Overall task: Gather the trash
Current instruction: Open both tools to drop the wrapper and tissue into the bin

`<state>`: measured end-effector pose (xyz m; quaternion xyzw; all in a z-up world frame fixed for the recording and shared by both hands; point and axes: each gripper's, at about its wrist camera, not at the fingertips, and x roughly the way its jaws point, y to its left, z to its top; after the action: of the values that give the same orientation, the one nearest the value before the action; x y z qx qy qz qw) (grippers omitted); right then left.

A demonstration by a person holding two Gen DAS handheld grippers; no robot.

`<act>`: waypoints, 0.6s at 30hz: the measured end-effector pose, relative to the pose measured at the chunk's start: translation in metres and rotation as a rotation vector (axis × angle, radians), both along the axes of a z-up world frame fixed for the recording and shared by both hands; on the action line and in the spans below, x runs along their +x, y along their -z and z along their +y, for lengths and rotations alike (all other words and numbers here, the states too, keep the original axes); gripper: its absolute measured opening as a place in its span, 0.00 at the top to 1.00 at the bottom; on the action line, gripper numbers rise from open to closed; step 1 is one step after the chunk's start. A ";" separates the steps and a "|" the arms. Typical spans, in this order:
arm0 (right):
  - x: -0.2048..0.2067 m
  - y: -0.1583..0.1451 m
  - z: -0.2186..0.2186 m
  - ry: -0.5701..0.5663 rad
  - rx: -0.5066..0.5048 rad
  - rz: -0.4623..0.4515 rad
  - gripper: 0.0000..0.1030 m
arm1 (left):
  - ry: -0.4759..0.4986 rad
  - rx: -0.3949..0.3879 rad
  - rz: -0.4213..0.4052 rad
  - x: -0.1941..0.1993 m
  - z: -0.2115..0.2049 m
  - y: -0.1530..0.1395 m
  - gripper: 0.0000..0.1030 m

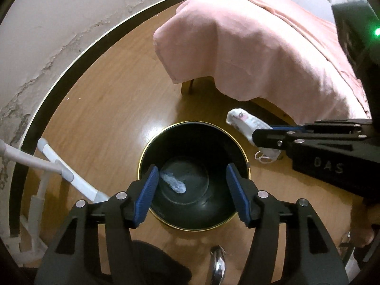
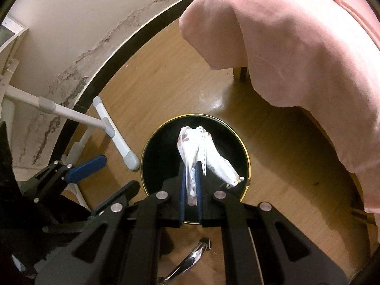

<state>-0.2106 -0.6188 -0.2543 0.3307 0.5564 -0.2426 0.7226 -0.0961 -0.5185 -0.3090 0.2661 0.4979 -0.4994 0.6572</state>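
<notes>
A black round trash bin with a gold rim stands on the wooden floor; it also shows in the right wrist view. A pale blue crumpled piece lies at its bottom. My left gripper is open and empty, held over the bin's near rim. My right gripper is shut on a white crumpled face mask and holds it above the bin's opening. In the left wrist view the right gripper holds the mask by the bin's right rim.
A bed under a pink cover fills the right and far side, also seen in the right wrist view. A white and grey rack leg stands left by the wall with a dark baseboard. A chrome chair leg lies below.
</notes>
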 end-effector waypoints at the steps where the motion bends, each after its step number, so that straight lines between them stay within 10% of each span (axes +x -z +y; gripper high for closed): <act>1: 0.001 0.000 0.001 -0.002 -0.002 0.000 0.92 | -0.006 -0.004 0.002 0.001 0.001 -0.002 0.42; 5: 0.004 -0.004 0.002 -0.002 0.011 -0.009 0.88 | -0.036 -0.020 0.014 0.007 0.008 -0.012 0.36; 9: 0.003 -0.013 0.002 0.014 -0.029 -0.021 0.32 | -0.055 -0.040 0.015 0.010 0.012 -0.025 0.29; 18: 0.008 -0.093 -0.003 0.019 -0.173 -0.077 0.32 | -0.063 -0.143 -0.036 0.004 0.028 -0.111 0.23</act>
<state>-0.2030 -0.6221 -0.1618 0.2814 0.5020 -0.2836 0.7671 -0.0923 -0.4900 -0.1981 0.2114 0.4573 -0.5079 0.6987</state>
